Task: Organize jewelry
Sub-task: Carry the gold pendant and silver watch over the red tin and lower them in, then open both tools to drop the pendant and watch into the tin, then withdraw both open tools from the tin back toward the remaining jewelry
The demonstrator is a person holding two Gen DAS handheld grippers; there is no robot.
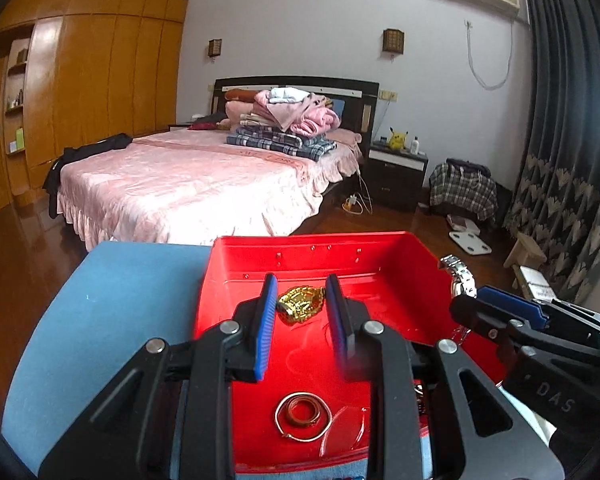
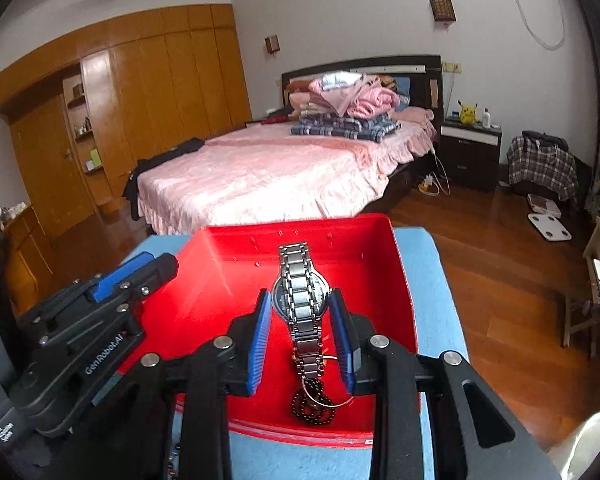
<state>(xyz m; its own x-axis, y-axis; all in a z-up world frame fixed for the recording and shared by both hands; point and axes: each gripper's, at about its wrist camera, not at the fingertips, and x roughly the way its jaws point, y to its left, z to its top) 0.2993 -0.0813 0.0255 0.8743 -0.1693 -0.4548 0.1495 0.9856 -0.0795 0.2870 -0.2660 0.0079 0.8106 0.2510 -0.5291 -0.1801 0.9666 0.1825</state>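
A red tray [image 1: 380, 258] [image 2: 396, 280] sits on a blue cloth [image 1: 112, 312]. My left gripper [image 1: 302, 304] is open over the tray, with a gold chain necklace [image 1: 300, 304] lying between its fingertips. A thin ring bracelet [image 1: 302, 416] lies nearer in the tray. My right gripper [image 2: 302, 312] is shut on a silver metal watch [image 2: 300, 292], held by its case above the tray, band hanging down. A dark bead bracelet [image 2: 312, 406] and a thin ring lie in the tray below it. The watch also shows in the left wrist view [image 1: 462, 276].
The blue cloth [image 2: 436, 280] covers a small table. Beyond it are a pink bed [image 1: 188, 188], a wooden wardrobe [image 1: 92, 92], a nightstand [image 1: 398, 168] and wood floor. The other gripper shows at each view's side [image 1: 540, 340] [image 2: 88, 320].
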